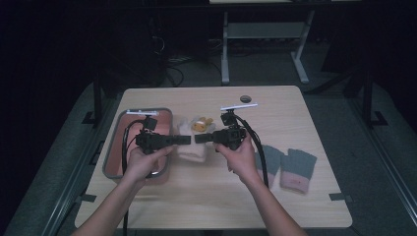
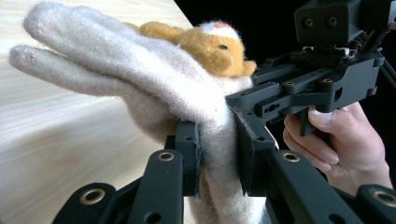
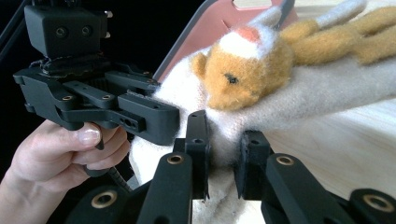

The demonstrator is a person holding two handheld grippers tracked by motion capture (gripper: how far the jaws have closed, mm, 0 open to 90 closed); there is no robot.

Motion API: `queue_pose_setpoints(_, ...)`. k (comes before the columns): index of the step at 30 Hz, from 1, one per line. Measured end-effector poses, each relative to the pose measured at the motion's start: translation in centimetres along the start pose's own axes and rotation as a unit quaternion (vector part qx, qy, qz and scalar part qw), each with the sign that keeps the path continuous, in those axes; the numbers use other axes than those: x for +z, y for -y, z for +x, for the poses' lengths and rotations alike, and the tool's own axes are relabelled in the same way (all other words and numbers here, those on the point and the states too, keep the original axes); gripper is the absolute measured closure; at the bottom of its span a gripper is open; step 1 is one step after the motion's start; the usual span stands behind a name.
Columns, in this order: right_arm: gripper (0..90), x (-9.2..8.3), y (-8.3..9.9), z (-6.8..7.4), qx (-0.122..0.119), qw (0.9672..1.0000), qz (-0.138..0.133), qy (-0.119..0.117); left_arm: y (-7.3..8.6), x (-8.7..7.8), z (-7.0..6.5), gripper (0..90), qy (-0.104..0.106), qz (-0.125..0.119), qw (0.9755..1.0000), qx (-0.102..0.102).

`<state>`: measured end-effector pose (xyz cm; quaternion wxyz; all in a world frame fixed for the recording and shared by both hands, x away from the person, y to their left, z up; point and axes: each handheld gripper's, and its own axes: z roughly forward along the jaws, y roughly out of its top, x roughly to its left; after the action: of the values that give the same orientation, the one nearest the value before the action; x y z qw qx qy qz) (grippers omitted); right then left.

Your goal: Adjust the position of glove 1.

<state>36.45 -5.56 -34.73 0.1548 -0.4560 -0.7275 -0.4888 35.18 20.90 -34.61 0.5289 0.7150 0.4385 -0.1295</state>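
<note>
Here: white glove (image 1: pixel 189 142) with orange bear (image 1: pixel 201 124) | raised over table (image 1: pixel 275 196), just right of tray (image 1: pixel 112 147) | left gripper (image 2: pixel 219 154) clamped on cuff | right gripper (image 3: pixel 224 158) clamped opposite edge | grey gloves (image 1: pixel 287 164) further right.

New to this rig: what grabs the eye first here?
A fluffy cream glove with an orange plush animal head on it, pinched from both sides at mid-table by the left gripper and the right gripper. A grey tray with a pink floor sits at the table's left; a pair of grey-and-pink gloves lies at the right.
</note>
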Motion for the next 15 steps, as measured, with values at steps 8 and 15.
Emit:
queue_pose_setpoints(8,77.6,0.6,-1.4,1.1,-0.010,0.9999,0.006,-0.003,-0.9,-1.5,0.0,73.0,-0.005,-0.005,0.9999,0.008)
queue_pose_setpoints(15,77.7,1.4,-2.5,1.9,-0.019,0.9997,0.012,-0.003,-1.3,-2.6,0.3,72.9,-0.011,-0.012,0.9998,0.012)
